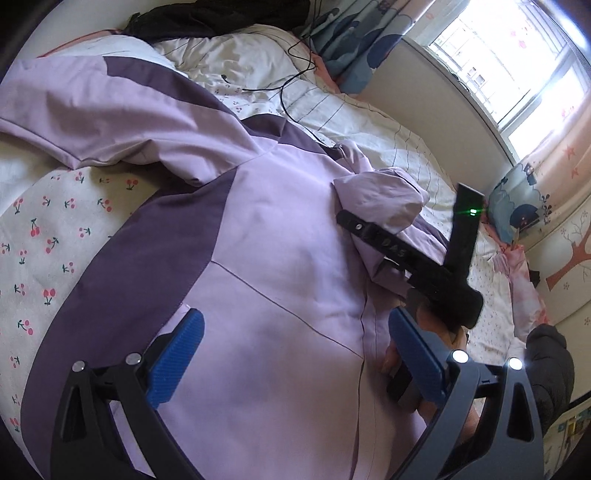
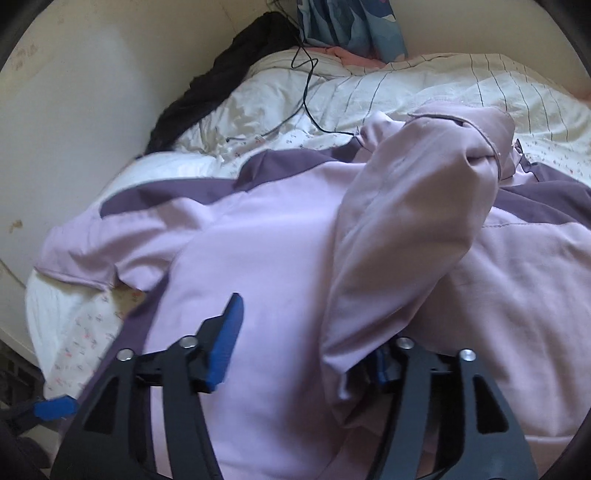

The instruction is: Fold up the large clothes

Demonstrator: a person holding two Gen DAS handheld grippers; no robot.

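A large lilac jacket (image 1: 280, 236) with dark purple panels lies spread on the bed; one sleeve (image 1: 92, 110) stretches to the upper left. In the left wrist view my left gripper (image 1: 295, 354) hovers open over the jacket's body, its blue pads wide apart with nothing between them. My right gripper (image 1: 369, 247) reaches in from the right, held by a hand, at a bunched fold of lilac fabric (image 1: 384, 199). In the right wrist view the right gripper (image 2: 306, 354) stands open. A folded-over sleeve (image 2: 413, 229) drapes across its right finger and hides that pad; the left pad (image 2: 225, 343) is bare.
The bed has a cherry-print sheet (image 1: 48, 240) and a striped white quilt (image 1: 369, 122). A black cable (image 1: 295, 74) and a dark garment (image 1: 207, 18) lie near the head. Blue curtain (image 1: 354, 40), pillow (image 1: 517, 206) and pink cloth (image 1: 524, 295) line the window side. A wall (image 2: 74, 110) borders the bed.
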